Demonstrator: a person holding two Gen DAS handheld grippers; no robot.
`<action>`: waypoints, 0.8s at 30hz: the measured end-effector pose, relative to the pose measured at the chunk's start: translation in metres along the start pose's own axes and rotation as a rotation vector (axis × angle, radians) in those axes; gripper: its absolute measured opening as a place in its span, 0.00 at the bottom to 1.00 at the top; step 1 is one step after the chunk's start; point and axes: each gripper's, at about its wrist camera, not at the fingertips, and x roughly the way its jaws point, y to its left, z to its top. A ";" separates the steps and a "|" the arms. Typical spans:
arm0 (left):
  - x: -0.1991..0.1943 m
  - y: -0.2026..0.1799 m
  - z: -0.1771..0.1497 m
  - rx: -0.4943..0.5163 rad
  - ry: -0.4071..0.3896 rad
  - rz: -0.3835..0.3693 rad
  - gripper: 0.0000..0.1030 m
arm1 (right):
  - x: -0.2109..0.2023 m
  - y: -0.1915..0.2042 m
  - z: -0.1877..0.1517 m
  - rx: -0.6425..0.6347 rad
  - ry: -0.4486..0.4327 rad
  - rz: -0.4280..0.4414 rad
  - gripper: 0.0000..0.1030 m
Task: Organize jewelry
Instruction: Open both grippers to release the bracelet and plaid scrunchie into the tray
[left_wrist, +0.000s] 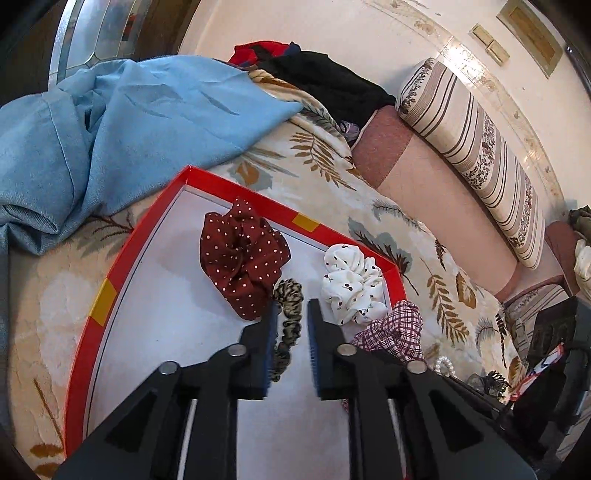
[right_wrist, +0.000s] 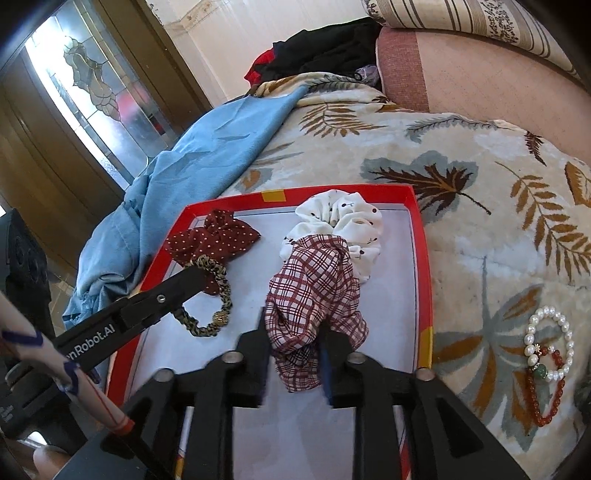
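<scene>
A red-rimmed tray (left_wrist: 110, 273) (right_wrist: 424, 258) with a white floor lies on the leaf-print blanket. Inside it are a dark red dotted scrunchie (left_wrist: 243, 254) (right_wrist: 214, 236) and a white printed scrunchie (left_wrist: 351, 284) (right_wrist: 343, 218). My left gripper (left_wrist: 293, 304) stands slightly open over the tray, and a leopard-print hair tie (left_wrist: 290, 317) (right_wrist: 218, 280) lies on the floor between its fingers. My right gripper (right_wrist: 293, 321) is open a little wider, with a plaid scrunchie (right_wrist: 314, 288) (left_wrist: 391, 328) resting loosely between its fingers. A pearl bracelet (right_wrist: 550, 343) and a red bead bracelet (right_wrist: 546, 398) lie on the blanket to the right.
A blue cloth (left_wrist: 110, 129) (right_wrist: 207, 155) is heaped left of the tray, with dark clothes (left_wrist: 325, 77) behind it. A striped bolster (left_wrist: 480, 155) and a pink backrest (left_wrist: 424, 184) line the far side. A black claw clip (left_wrist: 491, 380) lies by the pearls. A sleeve (right_wrist: 55, 365) shows at lower left.
</scene>
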 end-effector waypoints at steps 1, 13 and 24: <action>-0.001 -0.001 0.000 0.003 -0.004 -0.001 0.20 | -0.002 0.001 0.000 0.000 -0.006 0.006 0.33; -0.020 0.001 0.004 -0.007 -0.093 0.005 0.35 | -0.031 0.009 0.001 -0.010 -0.057 0.029 0.40; -0.042 -0.010 0.005 0.034 -0.215 0.018 0.51 | -0.080 0.008 0.004 0.009 -0.138 0.051 0.44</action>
